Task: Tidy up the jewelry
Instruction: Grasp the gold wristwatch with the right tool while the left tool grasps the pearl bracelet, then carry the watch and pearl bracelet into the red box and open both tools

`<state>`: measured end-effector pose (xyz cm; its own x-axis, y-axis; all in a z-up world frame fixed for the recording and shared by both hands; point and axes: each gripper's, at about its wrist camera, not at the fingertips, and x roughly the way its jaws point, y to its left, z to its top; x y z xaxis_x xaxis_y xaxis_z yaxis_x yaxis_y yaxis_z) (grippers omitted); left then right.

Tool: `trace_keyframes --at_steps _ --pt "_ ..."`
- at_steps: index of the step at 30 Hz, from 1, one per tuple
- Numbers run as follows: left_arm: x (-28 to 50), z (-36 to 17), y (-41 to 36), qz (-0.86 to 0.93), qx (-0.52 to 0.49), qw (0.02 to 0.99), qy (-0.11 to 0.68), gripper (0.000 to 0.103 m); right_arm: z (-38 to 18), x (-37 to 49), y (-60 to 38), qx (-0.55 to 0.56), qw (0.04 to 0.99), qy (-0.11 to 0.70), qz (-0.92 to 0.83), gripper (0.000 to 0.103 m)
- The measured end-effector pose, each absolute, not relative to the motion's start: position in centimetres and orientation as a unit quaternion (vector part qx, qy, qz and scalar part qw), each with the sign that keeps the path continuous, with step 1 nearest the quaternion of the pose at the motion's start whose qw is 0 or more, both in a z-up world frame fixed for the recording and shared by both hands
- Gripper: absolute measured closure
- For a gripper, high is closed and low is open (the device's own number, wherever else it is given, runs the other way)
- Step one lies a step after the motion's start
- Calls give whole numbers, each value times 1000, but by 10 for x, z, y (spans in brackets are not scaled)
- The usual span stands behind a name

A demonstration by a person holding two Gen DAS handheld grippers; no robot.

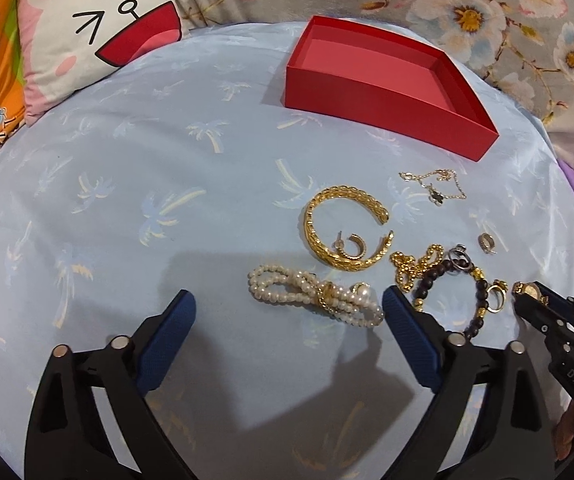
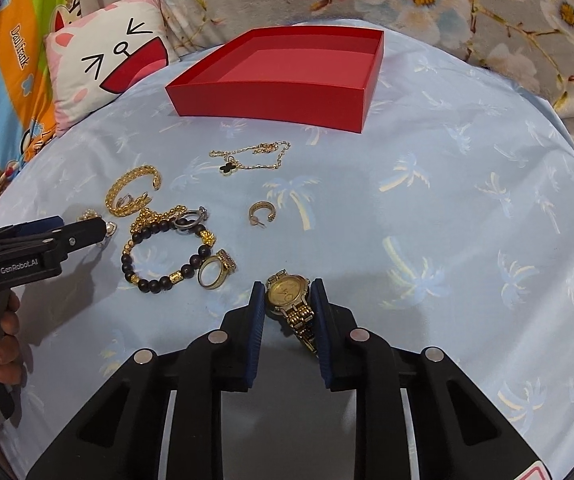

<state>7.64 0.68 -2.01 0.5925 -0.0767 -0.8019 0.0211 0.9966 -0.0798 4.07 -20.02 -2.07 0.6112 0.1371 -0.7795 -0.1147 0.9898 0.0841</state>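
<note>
We find the gold watch (image 2: 287, 292) lying on the blue palm-print sheet (image 2: 427, 208) of a bed, near the camera in the right wrist view. The right gripper (image 2: 285, 300) has its blue fingers (image 2: 257, 312) drawn in against both sides of the watch case, so we record it as clamped on the watch; the metal strap trails back between the fingers.

Just left of the watch lie two gold rings (image 2: 215, 270), touching a dark beaded bracelet (image 2: 159, 256) with gold spacers. A gold chain (image 2: 155, 216) and a silver ring (image 2: 189, 220) sit at the bracelet's far edge. Farther left is a wide gold cuff bangle (image 2: 131, 192) with a small hoop earring inside it. A second hoop earring (image 2: 262, 213) lies alone, right of the bracelet. A thin gold necklace with a black clover pendant (image 2: 247, 156) lies beyond these.

The red open box (image 2: 271, 100) stands at the far side of the sheet, well apart from the jewellery; nothing shows inside it.

The left gripper (image 1: 289, 304) hovers with its fingers (image 1: 401, 312) spread wide and grasping nothing. A pearl bracelet (image 1: 315, 294) lies on the sheet between them, just beside the right finger. A cartoon pillow (image 1: 99, 36) lies at the far left.
</note>
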Motion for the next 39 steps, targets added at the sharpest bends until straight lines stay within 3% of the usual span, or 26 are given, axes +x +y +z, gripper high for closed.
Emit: trace_keyframes --at_steps 4,6,20,25,28,34,39 --pt "72 -19 11 -23 -14 892 451 31 -21 40 -201 20 896 438 70 81" --pt "69 -19 15 -25 -8 891 454 34 -20 38 -200 21 895 440 68 81" --pt "76 -18 20 -36 -9 891 452 35 -20 29 -196 46 895 439 67 77" --pt "73 -16 19 -49 -15 893 448 66 -20 29 -191 28 898 436 58 81" --pt "72 -15 21 -61 -26 891 450 80 -20 29 -195 39 897 437 58 89" --pt "67 -11 18 -72 -21 894 441 89 -20 28 -196 50 895 439 61 91" --pt "61 -6 17 -83 -21 896 436 90 -18 23 -194 56 897 434 60 91"
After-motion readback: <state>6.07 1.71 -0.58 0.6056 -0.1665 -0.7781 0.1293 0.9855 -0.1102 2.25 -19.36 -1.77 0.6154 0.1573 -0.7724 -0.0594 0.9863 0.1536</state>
